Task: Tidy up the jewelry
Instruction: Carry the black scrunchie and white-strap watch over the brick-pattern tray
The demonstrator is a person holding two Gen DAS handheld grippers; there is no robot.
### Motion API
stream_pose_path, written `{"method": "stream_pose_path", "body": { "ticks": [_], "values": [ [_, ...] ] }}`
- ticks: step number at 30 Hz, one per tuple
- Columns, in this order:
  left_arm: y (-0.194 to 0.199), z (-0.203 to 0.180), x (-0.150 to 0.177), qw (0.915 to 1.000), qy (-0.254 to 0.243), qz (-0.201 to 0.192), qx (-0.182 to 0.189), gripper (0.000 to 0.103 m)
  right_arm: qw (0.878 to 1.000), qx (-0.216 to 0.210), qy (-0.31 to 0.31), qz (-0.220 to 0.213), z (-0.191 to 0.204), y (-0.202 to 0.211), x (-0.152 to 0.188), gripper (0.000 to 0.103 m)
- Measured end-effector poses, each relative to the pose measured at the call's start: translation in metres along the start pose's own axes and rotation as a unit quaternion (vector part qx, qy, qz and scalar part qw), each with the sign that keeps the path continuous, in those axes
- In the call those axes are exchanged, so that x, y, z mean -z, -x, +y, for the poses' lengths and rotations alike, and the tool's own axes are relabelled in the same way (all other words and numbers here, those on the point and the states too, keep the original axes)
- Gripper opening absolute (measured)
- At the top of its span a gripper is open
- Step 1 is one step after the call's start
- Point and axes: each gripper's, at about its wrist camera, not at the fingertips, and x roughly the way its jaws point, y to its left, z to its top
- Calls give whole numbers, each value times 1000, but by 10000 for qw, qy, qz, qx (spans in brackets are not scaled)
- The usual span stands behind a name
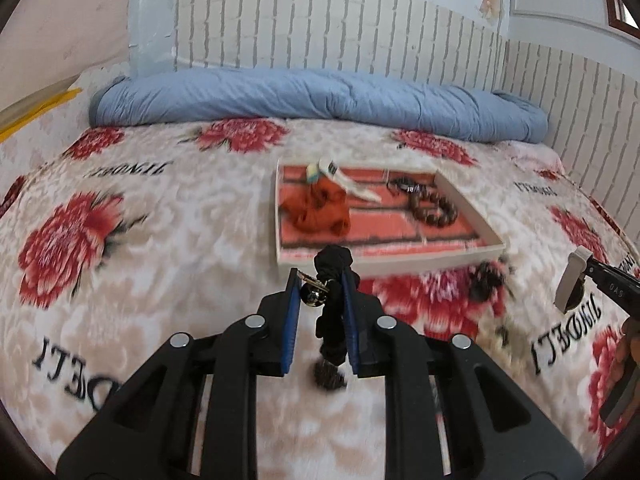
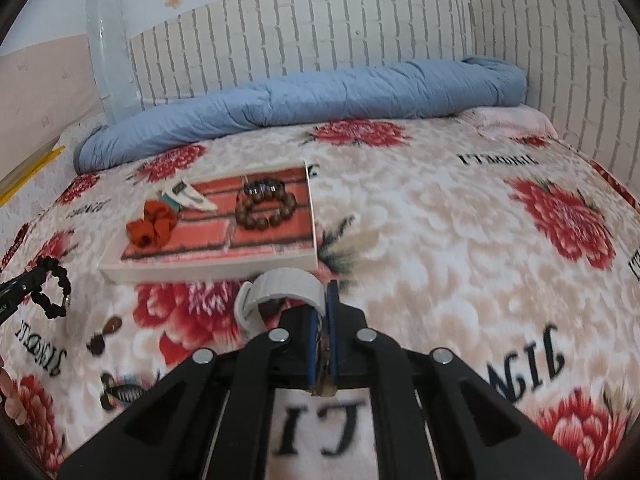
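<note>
In the left wrist view my left gripper [image 1: 322,280] is shut on a black ruffled bracelet [image 1: 334,260] with a small metal clasp. The bracelet hangs down between the blue pads, above the bedspread. Just beyond it lies a white tray [image 1: 384,258] with a red brick-pattern floor. The tray holds an orange scrunchie [image 1: 316,210], a white clip [image 1: 352,184] and a brown bead bracelet [image 1: 434,208]. In the right wrist view my right gripper [image 2: 325,292] is shut on a white strap [image 2: 280,282] that loops to the left, near the tray [image 2: 208,270]. The left gripper [image 2: 30,278] with the black bracelet [image 2: 54,292] shows at the left edge.
The tray lies on a floral bedspread [image 2: 440,220]. A rolled blue duvet [image 2: 304,92] lies along the brick-pattern wall behind it. Small brown pieces [image 2: 112,324] lie on the bedspread left of my right gripper. A hand [image 1: 628,352] shows at the right edge.
</note>
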Motion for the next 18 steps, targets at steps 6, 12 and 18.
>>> {"method": "stream_pose_path", "body": {
  "ticks": [6,12,18],
  "values": [
    [-29,-5,-36,9998,7,-209,23,19,9998,-139,-11,-170,14,-29,-35,5],
    [-66,-14,-65,9993,-81,-357,37,19,9990,-328,66,-294,32,-68,-62,5],
    [-105,-16,-81,9993,-92,-358,69,19,9988,-377,255,-201,46,-114,-72,5]
  ]
}}
